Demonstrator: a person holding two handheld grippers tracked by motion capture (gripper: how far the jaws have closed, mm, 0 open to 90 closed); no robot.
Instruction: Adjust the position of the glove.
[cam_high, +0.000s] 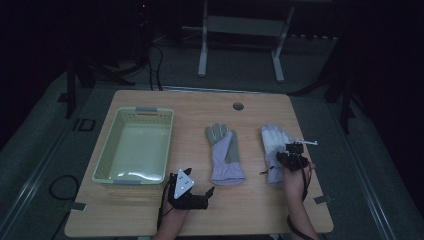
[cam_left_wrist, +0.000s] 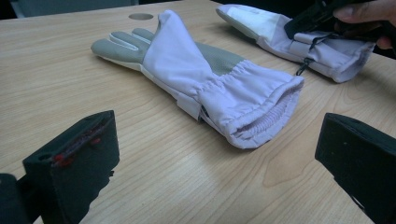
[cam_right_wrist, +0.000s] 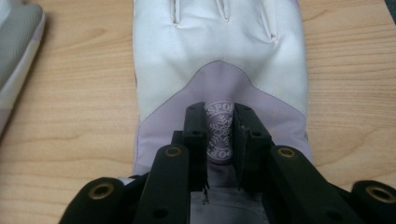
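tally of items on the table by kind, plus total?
Gloves: 2, the middle glove lying free and the right glove pinched by the right gripper.
Baskets: 1, the pale basket.
Grippers: 2, counting the left gripper, jaws open.
Total: 5.

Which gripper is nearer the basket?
Left. The left gripper sits just off the basket's near right corner; the right gripper is across the table, pinching a glove.

Left gripper (cam_high: 192, 192) agape — right gripper (cam_right_wrist: 219, 135) pinched
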